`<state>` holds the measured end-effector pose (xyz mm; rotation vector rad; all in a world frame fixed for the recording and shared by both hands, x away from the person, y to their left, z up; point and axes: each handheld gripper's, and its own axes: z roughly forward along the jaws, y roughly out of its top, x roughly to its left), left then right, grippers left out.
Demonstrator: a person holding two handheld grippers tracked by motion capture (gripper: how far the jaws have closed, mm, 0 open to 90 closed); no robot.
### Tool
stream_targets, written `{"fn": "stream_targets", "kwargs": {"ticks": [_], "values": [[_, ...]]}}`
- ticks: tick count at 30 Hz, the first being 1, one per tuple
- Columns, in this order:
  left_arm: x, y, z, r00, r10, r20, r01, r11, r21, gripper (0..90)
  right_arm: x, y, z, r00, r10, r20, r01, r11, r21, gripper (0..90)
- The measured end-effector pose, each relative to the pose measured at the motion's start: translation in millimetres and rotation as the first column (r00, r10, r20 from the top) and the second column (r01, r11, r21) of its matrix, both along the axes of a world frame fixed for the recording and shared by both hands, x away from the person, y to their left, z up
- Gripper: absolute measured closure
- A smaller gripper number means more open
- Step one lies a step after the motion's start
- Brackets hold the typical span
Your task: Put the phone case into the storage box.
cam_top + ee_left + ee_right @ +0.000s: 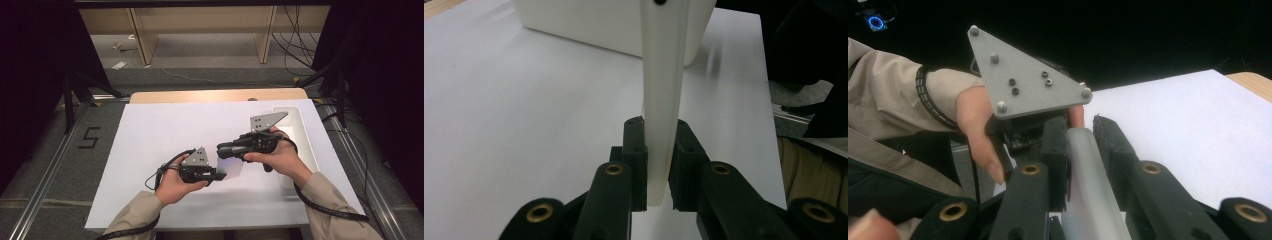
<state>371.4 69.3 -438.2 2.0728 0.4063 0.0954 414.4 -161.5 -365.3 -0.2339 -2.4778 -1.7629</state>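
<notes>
2 hand-held grippers meet over the middle of the white worktop, both engaged with 1 thin translucent white plate raised off the surface between them. Left gripper sits nearer the person, its jaws clamped on the plate; in the left gripper view the pads press flat on both faces of the plate, which stands edge-on and runs away toward the white tray at the far side. Right gripper comes in from the right, slightly farther off, pointing left. In the right gripper view the same plate lies between its jaws: the left pad touches it, the right pad stands a little off, so this side reads as slightly apart, not yet pinching. Beyond it, the left hand and the grey three-cornered plate of the left gripper face the camera. Likely reason for the arrangement: a hand-over or 2-point hold, the left grip steadying the piece while the right settles onto the opposite end. Tray lies along the right edge of the worktop, near the right hand, a plausible source or destination for the plate. Edge-on hold keeps the flat faces available to both sets of pads.
</notes>
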Motion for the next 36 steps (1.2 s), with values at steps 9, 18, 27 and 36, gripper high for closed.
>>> {"fn": "stream_targets", "kwargs": {"ticks": [9,18,27,36], "values": [[-0.5,1.2,2.5,1.0,0.003,0.002,-0.003,1.0,-0.001,80.7,0.6,-0.9,-0.3,0.9999,-0.004,0.017,0.004,1.0,0.022,67.1],[2.0,5.3,3.8,0.9928,0.119,-0.01,-0.119,0.9928,-0.011,80.8,3.4,-4.3,1.7,0.9943,-0.106,0.013,0.104,0.99,0.097,33.9],[3.6,8.4,5.5,0.9633,0.268,-0.005,-0.268,0.9633,-0.007,80.7,7.8,-8.0,-3.1,0.9614,-0.272,0.041,0.266,0.957,0.115,16.6],[4.8,10.7,8.8,0.927,0.375,-0.009,-0.375,0.9268,-0.015,80.7,9.2,-10.1,-6.8,0.9192,-0.391,0.045,0.383,0.915,0.13,10.7]]}}
